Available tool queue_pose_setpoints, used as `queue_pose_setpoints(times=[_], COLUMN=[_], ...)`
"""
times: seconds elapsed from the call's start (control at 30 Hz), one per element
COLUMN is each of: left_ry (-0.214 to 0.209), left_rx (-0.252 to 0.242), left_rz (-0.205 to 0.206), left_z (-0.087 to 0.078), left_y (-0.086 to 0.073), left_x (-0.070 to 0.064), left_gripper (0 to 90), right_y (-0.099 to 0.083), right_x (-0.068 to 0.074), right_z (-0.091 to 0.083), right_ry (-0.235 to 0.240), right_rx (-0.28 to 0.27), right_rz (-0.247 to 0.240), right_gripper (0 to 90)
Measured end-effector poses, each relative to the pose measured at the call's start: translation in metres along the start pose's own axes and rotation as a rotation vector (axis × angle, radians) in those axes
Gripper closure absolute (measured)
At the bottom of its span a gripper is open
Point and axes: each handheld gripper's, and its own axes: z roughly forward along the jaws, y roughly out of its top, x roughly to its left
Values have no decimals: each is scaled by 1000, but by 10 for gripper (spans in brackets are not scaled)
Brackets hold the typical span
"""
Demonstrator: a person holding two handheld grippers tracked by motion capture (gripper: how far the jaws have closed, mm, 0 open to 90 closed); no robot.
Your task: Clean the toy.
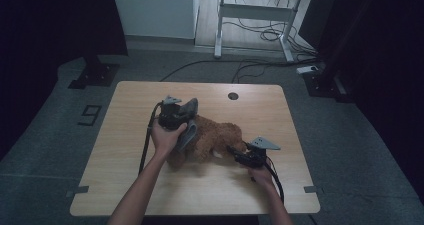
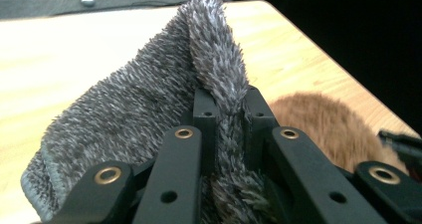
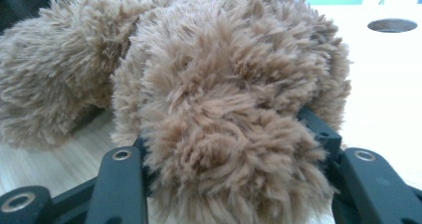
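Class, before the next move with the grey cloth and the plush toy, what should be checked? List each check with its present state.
1. Left gripper pinches the grey cloth: ok, a fold sits between its jaws.
2. Right gripper grips the plush toy: ok, jaws close on a fluffy limb.
3. Toy rests on the table: ok.
4. Cloth lies against the toy: ok in the high view.
5. How firm the right grip is: cannot tell, fur hides the jaw tips.
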Motion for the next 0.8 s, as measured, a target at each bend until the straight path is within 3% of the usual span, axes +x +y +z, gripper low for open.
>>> queue_pose_setpoints(times=[0.13,0.2,0.27,0.47,0.57,0.63,0.73,0.8], left_ry=[12,5,1,-47,-63,-64,-121,-143], left_rx=[62,103,112,102,92,84,49,26], left_rz=[15,-3,-11,-45,-45,-35,-75,-85], left_z=[25,35,37,20,9,1,-9,-14], left_y=[8,1,-8,-34,-47,-58,-75,-84], left_x=[-4,-2,0,3,0,-3,-2,-3], left_gripper=[800,804,810,823,828,828,830,830], right_y=[-1,-1,-1,1,3,7,16,23], right_x=[0,1,1,5,7,7,2,3], right_z=[-2,-4,-5,-9,-14,-19,-30,-34], right_ry=[9,14,17,34,58,89,132,126], right_rx=[8,14,23,48,76,103,105,97], right_rz=[5,2,-2,-23,-32,-3,68,72], right_gripper=[446,444,442,408,336,287,255,211])
